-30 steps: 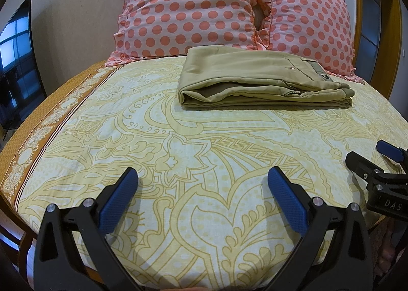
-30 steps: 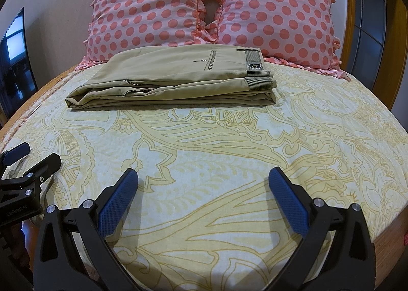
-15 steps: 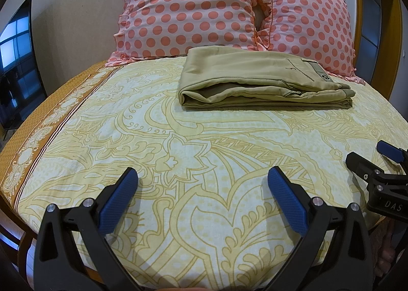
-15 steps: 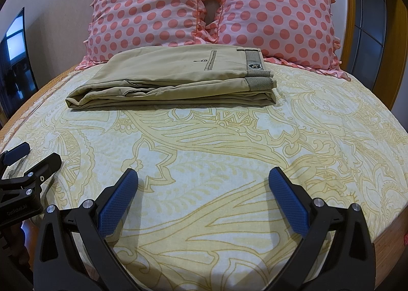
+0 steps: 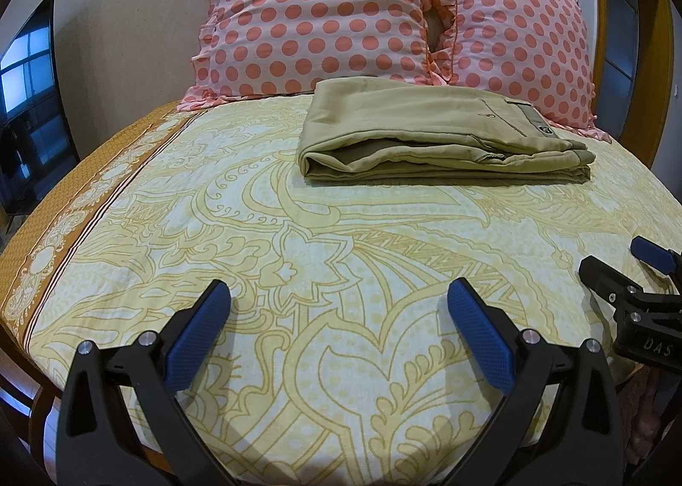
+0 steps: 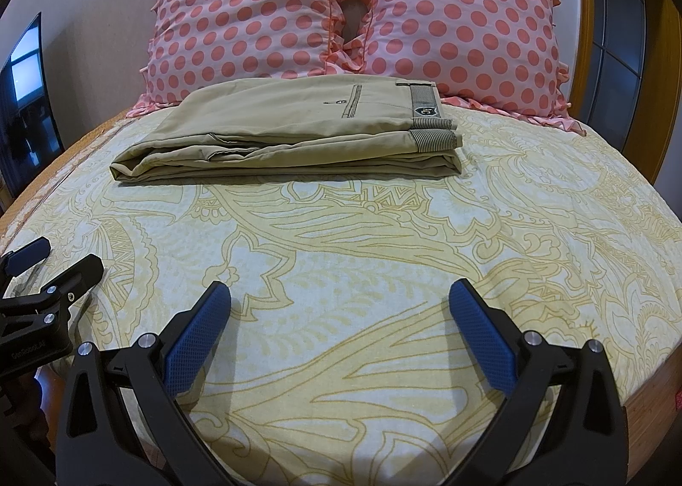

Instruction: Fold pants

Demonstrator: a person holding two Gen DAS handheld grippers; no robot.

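Observation:
Khaki pants (image 5: pixel 434 136) lie folded in a flat stack on the bed, just in front of the pillows; they also show in the right wrist view (image 6: pixel 298 132), waistband to the right. My left gripper (image 5: pixel 339 298) is open and empty, low over the near part of the bed, well short of the pants. My right gripper (image 6: pixel 341 298) is open and empty, at the same distance. Each gripper shows at the edge of the other's view: the right one (image 5: pixel 618 260), the left one (image 6: pixel 55 258).
The bed has a yellow patterned sheet (image 5: pixel 298 256) with an orange border on the left. Two pink polka-dot pillows (image 6: pixel 264 13) (image 6: pixel 464 21) lean at the head. A dark screen (image 5: pixel 30 102) stands left; a wooden frame and door (image 6: pixel 618 43) are at the right.

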